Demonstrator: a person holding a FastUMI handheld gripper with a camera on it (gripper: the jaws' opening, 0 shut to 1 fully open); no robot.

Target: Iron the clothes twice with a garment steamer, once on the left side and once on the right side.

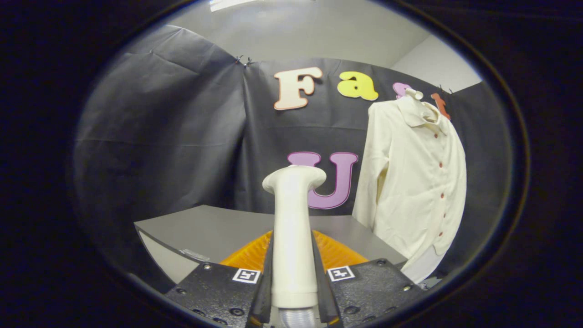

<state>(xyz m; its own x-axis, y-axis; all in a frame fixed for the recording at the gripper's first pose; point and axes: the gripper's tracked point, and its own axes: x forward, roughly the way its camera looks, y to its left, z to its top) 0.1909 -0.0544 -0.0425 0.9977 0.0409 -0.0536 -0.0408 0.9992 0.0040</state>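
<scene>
A white garment steamer [293,228] stands upright between my fingers, its flared head well above them. My gripper [293,269] is shut on the steamer's handle, both fingers pressing its sides. A cream long-sleeved shirt [416,182] with a row of dark red buttons hangs on a hanger beyond the fingers and off to the right, in front of the black cloth wall. The steamer head is apart from the shirt, to its left and nearer to me.
A grey table [205,228] lies just ahead and below the fingers, its left corner and front edge showing. An orange ribbed surface [250,255] shows right behind the fingers on both sides of the steamer. Black cloth walls close the booth.
</scene>
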